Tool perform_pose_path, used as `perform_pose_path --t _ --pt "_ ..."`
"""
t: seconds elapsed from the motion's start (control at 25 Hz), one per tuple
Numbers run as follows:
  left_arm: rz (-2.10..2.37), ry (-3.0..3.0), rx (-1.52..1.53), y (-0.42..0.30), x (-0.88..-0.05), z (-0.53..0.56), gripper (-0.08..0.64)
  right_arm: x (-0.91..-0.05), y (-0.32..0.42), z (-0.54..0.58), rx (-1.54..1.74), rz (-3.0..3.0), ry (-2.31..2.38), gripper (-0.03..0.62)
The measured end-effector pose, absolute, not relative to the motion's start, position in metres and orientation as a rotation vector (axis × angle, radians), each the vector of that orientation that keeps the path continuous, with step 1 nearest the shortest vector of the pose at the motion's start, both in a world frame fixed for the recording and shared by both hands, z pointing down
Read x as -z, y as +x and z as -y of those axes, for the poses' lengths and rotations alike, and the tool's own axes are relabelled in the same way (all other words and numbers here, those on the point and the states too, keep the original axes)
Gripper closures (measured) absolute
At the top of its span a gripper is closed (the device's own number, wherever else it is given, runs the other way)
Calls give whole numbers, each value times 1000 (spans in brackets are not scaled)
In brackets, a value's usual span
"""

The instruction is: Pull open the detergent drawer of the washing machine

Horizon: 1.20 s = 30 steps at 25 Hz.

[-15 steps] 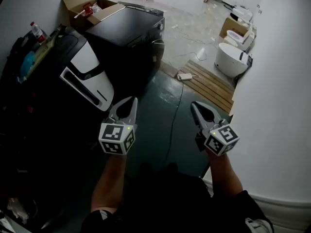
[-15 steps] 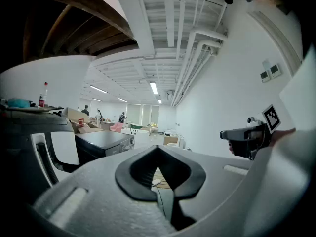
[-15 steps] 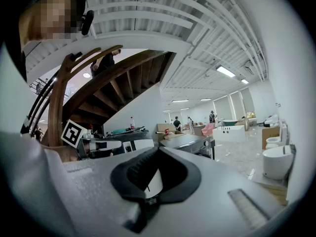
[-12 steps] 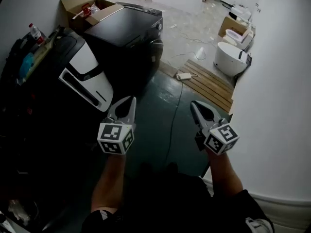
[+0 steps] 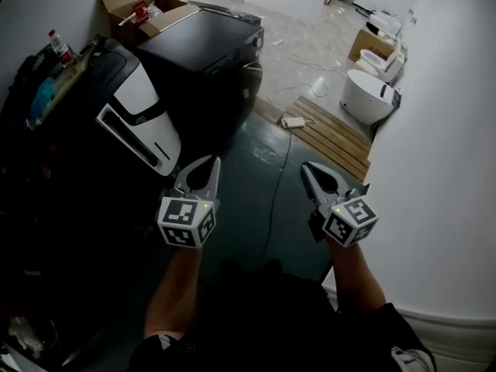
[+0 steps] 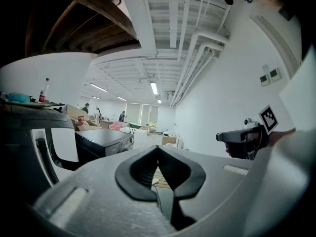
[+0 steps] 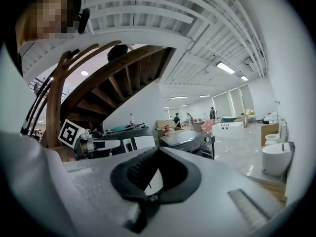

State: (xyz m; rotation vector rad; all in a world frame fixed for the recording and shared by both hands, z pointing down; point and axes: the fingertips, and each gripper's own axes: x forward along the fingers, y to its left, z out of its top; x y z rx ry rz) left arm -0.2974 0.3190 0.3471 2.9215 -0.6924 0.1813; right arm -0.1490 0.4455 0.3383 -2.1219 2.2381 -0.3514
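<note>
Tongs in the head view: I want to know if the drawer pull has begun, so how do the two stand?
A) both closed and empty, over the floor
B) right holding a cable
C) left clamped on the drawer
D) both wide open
A: the left tongs and right tongs are both closed with nothing between them, over the dark floor and apart from the washing machine.

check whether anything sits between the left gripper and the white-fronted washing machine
Nothing visible does. The left gripper, shut and empty, hangs just beside the white-fronted washing machine, with only open air between them. The floor cable runs to the gripper's right, clear of that path.
</note>
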Motion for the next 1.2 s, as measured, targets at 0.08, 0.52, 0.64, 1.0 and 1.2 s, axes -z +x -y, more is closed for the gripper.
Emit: perform_pose_path --t 0.08,0.52,0.64,1.0,1.2 --pt "683 2925 -188 -306 -350 -316 560 -340 -153 -441 363 -2214 -2154 592" --pt "659 2900 -199 -354 -366 -292 560 -358 -195 -427 457 -2148 -2145 592" --pt "657 2886 -209 -355 -373 -282 560 -364 -195 -416 485 -2153 -2138 592" --pt "699 2859 -230 -309 -384 -228 560 -380 -144 -357 539 -2167 -2085 592" --pt "686 2844 -279 -248 -392 -191 560 -392 -90 -316 562 -2185 -2072 592"
